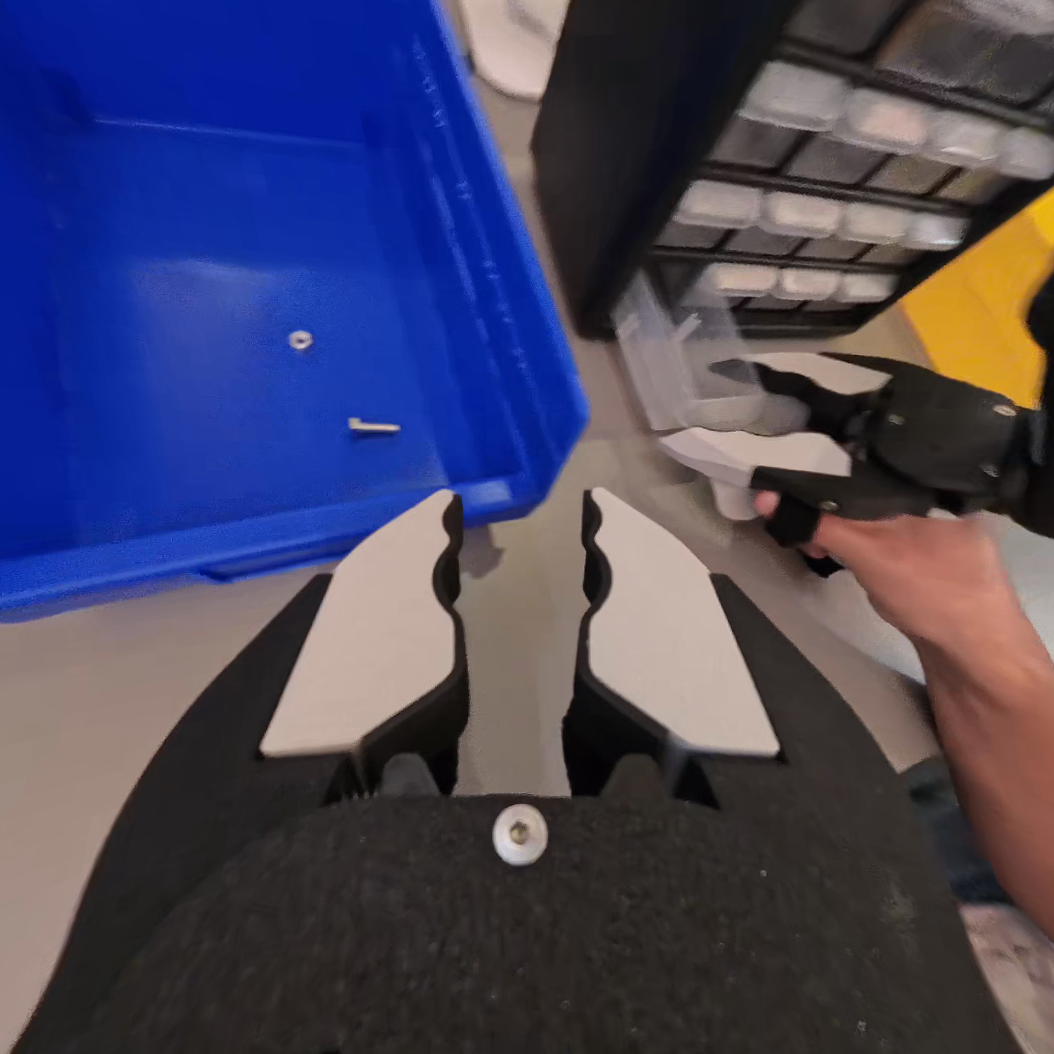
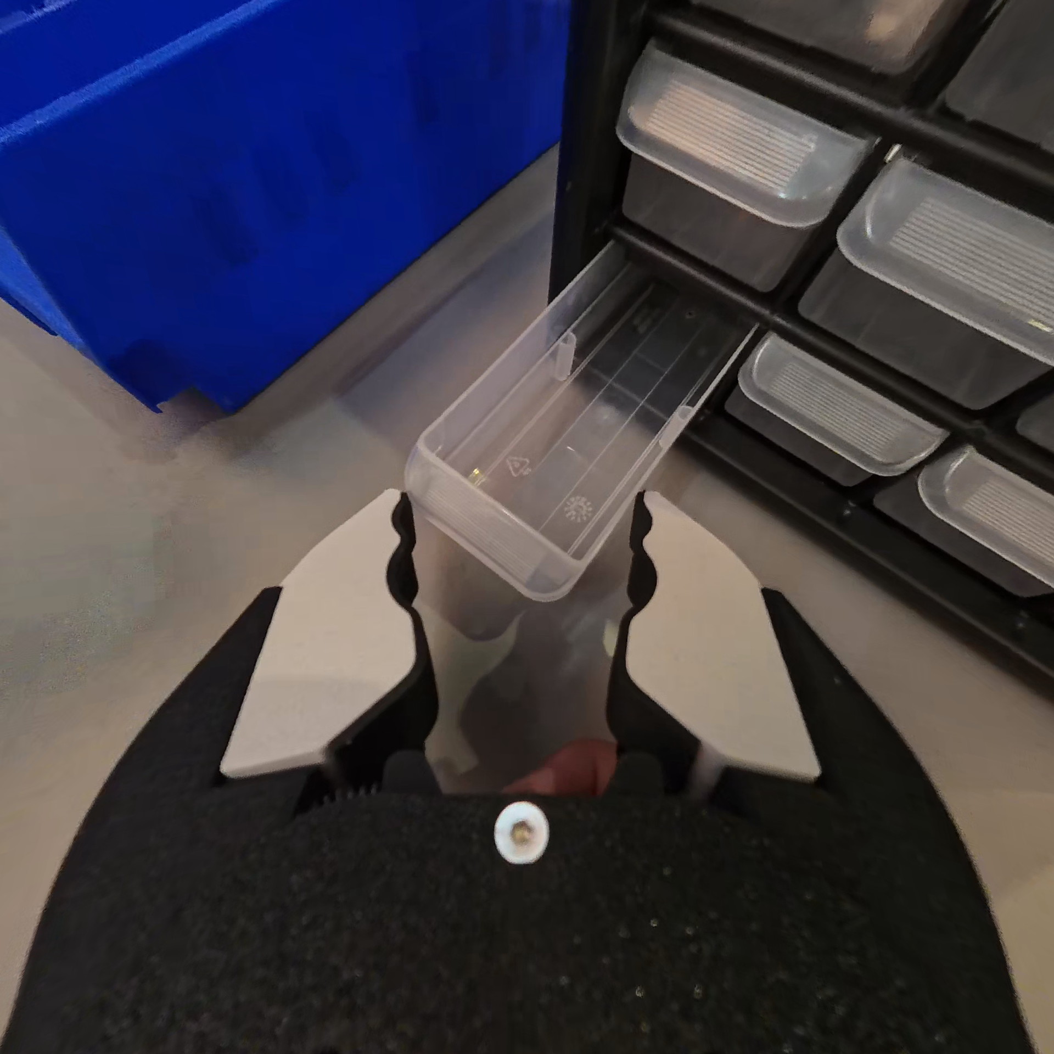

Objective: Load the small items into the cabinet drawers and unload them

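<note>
Clear plastic drawer (image 2: pixel 562 450), bottom-left slot of the black cabinet (image 2: pixel 855 319), stands pulled well out over the grey surface (image 2: pixel 171 570), its long axis running from the slot down and left toward your right tool (image 2: pixel 525 505). Right tool: jaws wide apart, holding nothing; the drawer's ribbed front lip sits just between and ahead of the fingertips (image 2: pixel 399 507), not gripped. A small brass-coloured item (image 2: pixel 476 472) lies inside at the front left corner; I cannot tell what it is. Otherwise the drawer looks empty. Left tool (image 1: pixel 520 502): jaws partly open, empty, hovering at the near corner of the blue bin (image 1: pixel 513 319). Two small metal items lie on the bin floor, a washer-like ring (image 1: pixel 299 340) and a short pin (image 1: pixel 373 426), both ahead and left of your left tool; the pin's long axis runs roughly across the tool's pointing direction. In the left wrist view your right tool (image 1: pixel 707 416) is at the drawer front, so that hand is the nearer one to the drawer, and the left is nearer the bin. Judgement: the next move depends on the drawer axis, so pushing or reaching in must follow that diagonal line, or the drawer may bind in its slot.
</note>
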{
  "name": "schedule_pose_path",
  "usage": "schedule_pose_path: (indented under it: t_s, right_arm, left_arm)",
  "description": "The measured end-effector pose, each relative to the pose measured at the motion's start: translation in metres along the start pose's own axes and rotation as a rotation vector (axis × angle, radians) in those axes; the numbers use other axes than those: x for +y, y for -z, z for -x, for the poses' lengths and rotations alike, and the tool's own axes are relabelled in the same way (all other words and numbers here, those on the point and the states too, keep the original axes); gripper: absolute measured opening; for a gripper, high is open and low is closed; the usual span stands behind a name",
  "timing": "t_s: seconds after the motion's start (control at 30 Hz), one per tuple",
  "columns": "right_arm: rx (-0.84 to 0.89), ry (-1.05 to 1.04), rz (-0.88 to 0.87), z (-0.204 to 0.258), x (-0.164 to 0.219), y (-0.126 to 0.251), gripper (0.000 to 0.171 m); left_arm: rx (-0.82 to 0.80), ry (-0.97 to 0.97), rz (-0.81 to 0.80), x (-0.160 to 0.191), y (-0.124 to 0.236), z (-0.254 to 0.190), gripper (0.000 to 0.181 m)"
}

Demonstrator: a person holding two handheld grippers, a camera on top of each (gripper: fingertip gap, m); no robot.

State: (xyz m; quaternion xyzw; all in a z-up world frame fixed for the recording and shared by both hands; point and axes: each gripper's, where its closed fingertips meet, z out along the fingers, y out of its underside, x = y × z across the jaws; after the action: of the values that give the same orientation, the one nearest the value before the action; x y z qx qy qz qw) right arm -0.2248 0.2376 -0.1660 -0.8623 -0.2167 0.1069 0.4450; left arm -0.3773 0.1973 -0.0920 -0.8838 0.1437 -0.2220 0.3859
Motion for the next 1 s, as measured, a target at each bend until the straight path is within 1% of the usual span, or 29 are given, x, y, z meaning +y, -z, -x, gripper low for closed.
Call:
schedule_pose_path:
  t_s: [0.03, 0.13, 0.23, 0.33, 0.4, 0.53, 0.6, 0.63, 0.67, 0.83, 0.93, 1.0]
  right_arm:
    - [0.000, 0.000, -0.001, 0.000, 0.000, 0.000, 0.072]
    - [0.001, -0.002, -0.004, 0.000, -0.001, -0.001, 0.072]
    - [0.002, -0.004, -0.004, 0.000, -0.002, -0.001, 0.072]
    - [0.001, -0.006, -0.004, 0.000, -0.002, -0.001, 0.072]
    - [0.002, -0.002, -0.003, 0.000, -0.001, -0.001, 0.072]
    - [0.004, 0.000, -0.003, 0.000, -0.001, -0.001, 0.072]
    - [0.004, 0.001, -0.003, 0.000, -0.001, -0.001, 0.072]
    - [0.005, 0.002, -0.002, 0.000, -0.001, -0.001, 0.072]
    - [0.006, 0.004, -0.001, 0.000, -0.001, -0.001, 0.072]
    - [0.004, -0.001, -0.003, 0.000, -0.001, -0.001, 0.072]
    - [0.005, 0.000, -0.002, 0.000, -0.001, -0.001, 0.072]
    - [0.006, 0.002, -0.001, 0.000, 0.000, -0.001, 0.072]
  left_arm:
    - [-0.011, 0.009, 0.081, -0.006, -0.002, 0.011, 0.045]
    - [-0.045, 0.005, 0.294, -0.019, -0.020, 0.038, 0.045]
    - [-0.113, 0.031, 0.534, -0.010, -0.048, 0.059, 0.046]
    - [-0.176, 0.046, 0.666, 0.002, -0.076, 0.069, 0.047]
    - [-0.216, 0.038, 0.724, 0.010, -0.089, 0.076, 0.050]
    - [-0.271, 0.041, 0.769, 0.019, -0.100, 0.084, 0.049]
    - [-0.294, 0.027, 0.759, 0.017, -0.101, 0.087, 0.042]
    - [-0.286, 0.029, 0.764, 0.018, -0.101, 0.085, 0.028]
    - [-0.282, 0.029, 0.771, 0.019, -0.101, 0.084, 0.025]
    - [-0.268, 0.028, 0.772, 0.019, -0.095, 0.085, 0.025]
    - [-0.198, 0.008, 0.734, 0.006, -0.083, 0.076, 0.025]
    - [-0.150, -0.034, 0.672, -0.014, -0.070, 0.062, 0.025]
